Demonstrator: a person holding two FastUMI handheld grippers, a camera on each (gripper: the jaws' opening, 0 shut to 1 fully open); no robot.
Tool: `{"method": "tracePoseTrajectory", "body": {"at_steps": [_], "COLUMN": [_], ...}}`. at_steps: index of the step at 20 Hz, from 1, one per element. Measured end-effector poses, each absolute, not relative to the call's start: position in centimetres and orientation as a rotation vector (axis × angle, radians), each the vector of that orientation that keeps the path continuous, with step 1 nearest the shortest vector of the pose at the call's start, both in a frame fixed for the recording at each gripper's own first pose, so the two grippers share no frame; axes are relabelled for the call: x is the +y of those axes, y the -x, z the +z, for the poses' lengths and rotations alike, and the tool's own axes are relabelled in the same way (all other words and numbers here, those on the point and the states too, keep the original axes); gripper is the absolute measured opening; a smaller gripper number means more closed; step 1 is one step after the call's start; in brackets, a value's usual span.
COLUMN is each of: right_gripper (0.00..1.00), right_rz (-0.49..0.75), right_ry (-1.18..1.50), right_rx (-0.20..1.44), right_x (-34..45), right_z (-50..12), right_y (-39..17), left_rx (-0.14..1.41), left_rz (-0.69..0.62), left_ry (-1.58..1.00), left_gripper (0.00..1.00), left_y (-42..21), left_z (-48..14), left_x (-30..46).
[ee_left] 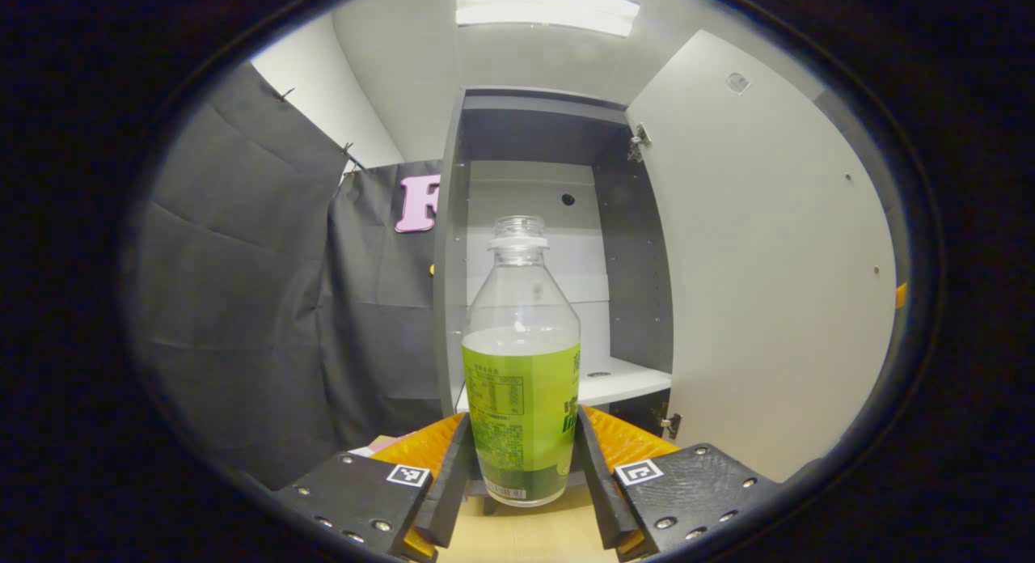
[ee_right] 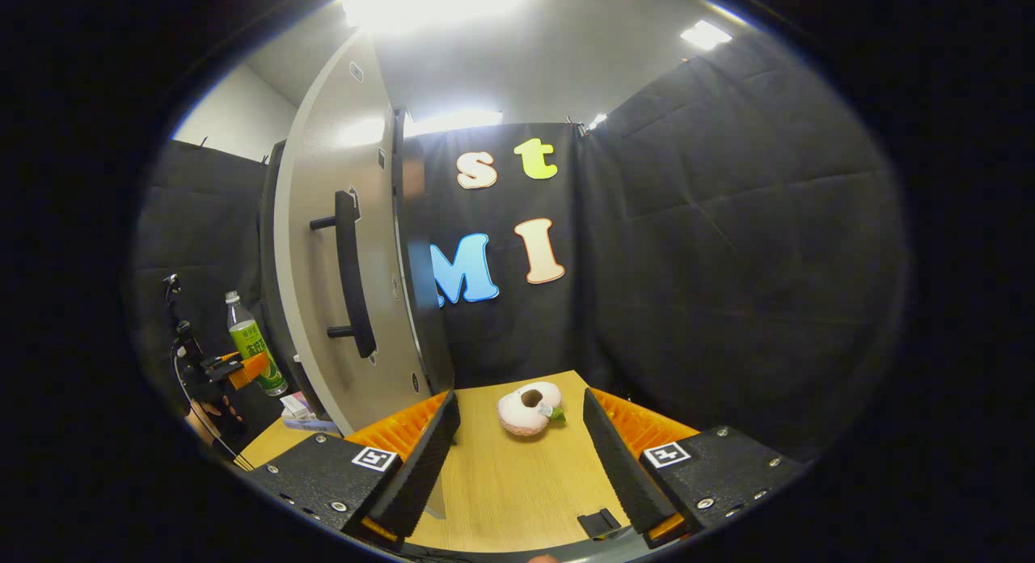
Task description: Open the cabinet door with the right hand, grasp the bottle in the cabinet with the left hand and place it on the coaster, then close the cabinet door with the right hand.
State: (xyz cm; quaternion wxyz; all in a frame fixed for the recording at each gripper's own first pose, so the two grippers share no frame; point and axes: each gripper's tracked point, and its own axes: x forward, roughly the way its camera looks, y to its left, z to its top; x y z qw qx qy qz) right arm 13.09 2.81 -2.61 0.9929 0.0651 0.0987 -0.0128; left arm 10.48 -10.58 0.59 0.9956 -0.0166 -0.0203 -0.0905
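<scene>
The left gripper clamps its 2 ribbed fingers on a clear plastic bottle with a green label, held upright before the open cabinet. The flat grey cabinet door carries a dark bar handle. The right gripper hangs with its jaws apart above the wooden table, beyond them a soft, ring-shaped toy.

Light is thrown from ceiling panels; in the right gripper view the panel is blown out to glare. The cabinet interior is shaded at the top. Straight edges are bowed near the rims. Focus is held sharp throughout.
</scene>
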Motion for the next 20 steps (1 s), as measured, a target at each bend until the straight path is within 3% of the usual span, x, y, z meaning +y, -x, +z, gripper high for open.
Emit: {"method": "tracePoseTrajectory", "body": {"at_steps": [2,3,4,5,11,12,13,14,15,20], "right_gripper": [0.95,0.95,0.95,0.95,0.94,0.95,0.94,0.94,0.94,0.94], "right_rz": [-0.002,0.004,0.009,0.018,0.029,0.028,0.027,0.025,0.023,0.011], "right_ry": [-0.137,-0.137,-0.138,-0.14,-0.118,-0.115,-0.111,-0.106,-0.102,-0.124], "right_rx": [0.2,0.202,0.204,0.206,0.21,0.208,0.21,0.208,0.21,0.23], "right_x": [3.0,2.9,2.9,3.2,3.3,3.3,3.4,3.4,3.3,3.1], "right_z": [-2.7,-2.8,-2.9,-3.2,-3.6,-3.6,-3.7,-3.7,-3.9,-4.5], "right_y": [-12.5,-12.3,-12.1,-11.6,-9.1,-9.1,-9.3,-9.4,-9.4,-9.2], "left_rx": [-0.031,-0.027,-0.023,-0.02,0.005,0.006,0.005,0.003,0.004,0.029], "left_rz": [-0.175,-0.17,-0.166,-0.165,-0.153,-0.149,-0.147,-0.143,-0.136,-0.11], "left_ry": [0.033,0.03,0.028,0.026,0.023,0.031,0.039,0.042,0.038,0.034], "left_gripper": [0.68,0.72,0.68,0.72,0.72,0.63,0.72,0.63,0.68,0.68], "left_y": [-8.9,-8.2,-7.5,-6.5,-3.9,-3.5,-3.2,-3.1,-2.9,-1.7], "left_z": [-0.6,-1.2,-1.8,-2.6,-7.7,-8.4,-9.0,-9.6,-10.4,-14.5], "left_x": [-10.2,-9.9,-9.7,-9.6,-9.6,-9.6,-9.5,-9.4,-9.2,-8.9]}}
